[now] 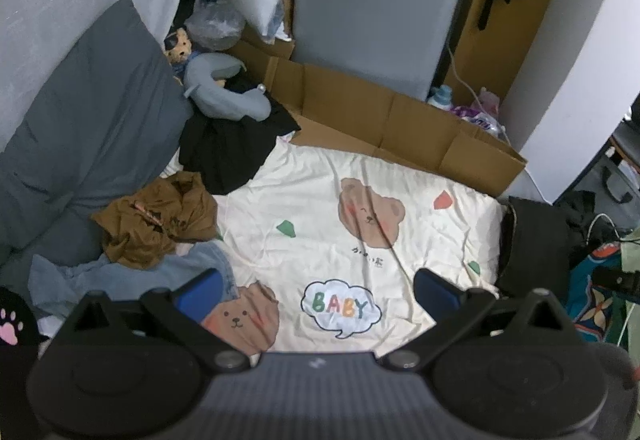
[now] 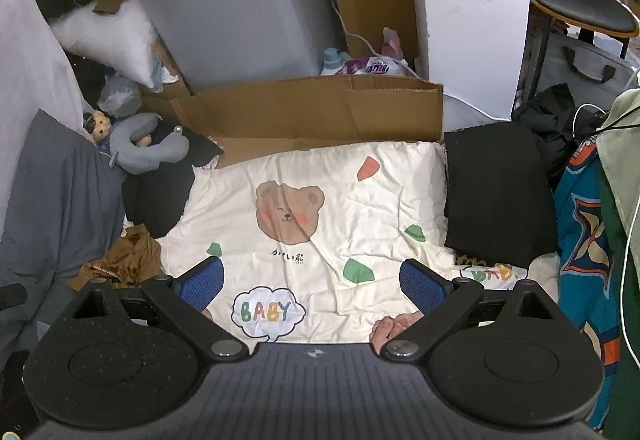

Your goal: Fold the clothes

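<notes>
Clothes, unfolded: left wrist view lists a brown garment (image 1: 156, 224), a light-blue denim item (image 1: 120, 276) and a black garment (image 1: 236, 143) heaped at the left edge of the bear-print sheet (image 1: 420, 240), probably kept aside so the middle serves as folding space. Left gripper (image 1: 316, 292) hovers above the sheet, blue pads spread wide, holding nothing. Right wrist view: folded black garment (image 2: 492, 195) laid flat at the sheet's right edge, seemingly finished. Right gripper (image 2: 312, 284) likewise spread and empty, pointing forward over the sheet.
</notes>
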`<state>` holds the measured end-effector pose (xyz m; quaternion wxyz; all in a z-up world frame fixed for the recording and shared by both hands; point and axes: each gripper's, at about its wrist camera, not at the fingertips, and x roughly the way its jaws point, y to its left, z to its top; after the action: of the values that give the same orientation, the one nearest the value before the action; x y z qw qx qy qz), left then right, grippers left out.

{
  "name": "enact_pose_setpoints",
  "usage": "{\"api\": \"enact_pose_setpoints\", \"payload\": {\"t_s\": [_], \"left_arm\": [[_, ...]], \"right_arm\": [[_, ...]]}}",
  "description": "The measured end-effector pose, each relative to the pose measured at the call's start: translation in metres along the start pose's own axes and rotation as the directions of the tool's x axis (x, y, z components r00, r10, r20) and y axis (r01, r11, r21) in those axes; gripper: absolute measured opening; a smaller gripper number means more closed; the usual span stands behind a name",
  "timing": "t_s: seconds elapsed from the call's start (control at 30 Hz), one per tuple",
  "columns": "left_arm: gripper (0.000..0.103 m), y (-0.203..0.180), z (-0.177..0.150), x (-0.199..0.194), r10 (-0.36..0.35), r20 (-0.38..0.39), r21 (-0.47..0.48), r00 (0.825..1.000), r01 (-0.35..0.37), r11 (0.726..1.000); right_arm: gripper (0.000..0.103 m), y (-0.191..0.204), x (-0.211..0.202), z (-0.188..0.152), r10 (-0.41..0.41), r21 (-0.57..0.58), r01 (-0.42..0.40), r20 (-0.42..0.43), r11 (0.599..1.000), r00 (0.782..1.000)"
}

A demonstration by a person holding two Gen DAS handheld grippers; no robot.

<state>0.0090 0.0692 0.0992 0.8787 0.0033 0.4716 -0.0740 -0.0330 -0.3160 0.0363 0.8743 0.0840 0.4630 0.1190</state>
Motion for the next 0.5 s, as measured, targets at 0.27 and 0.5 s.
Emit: {"api": "enact_pose_setpoints", "payload": {"t_s": [0.27, 0.5], "left_arm": [[0.102, -0.023, -0.004, 0.021, 0.012, 0.006, 0.006, 1.0, -0.012, 1.0], [0.102, -0.039, -0.012, 0.032, 0.003, 0.0, 0.014, 1.0, -0.003, 1.0]], "right_arm": [[0.098, 0.005, 0.014, -0.004, 0.001, -0.033, -0.001, -0.017, 0.999, 1.0], [0.098, 0.012, 0.018, -0.007, -0.014, -0.082, 0.011, -0.036, 0.997, 0.999]]}}
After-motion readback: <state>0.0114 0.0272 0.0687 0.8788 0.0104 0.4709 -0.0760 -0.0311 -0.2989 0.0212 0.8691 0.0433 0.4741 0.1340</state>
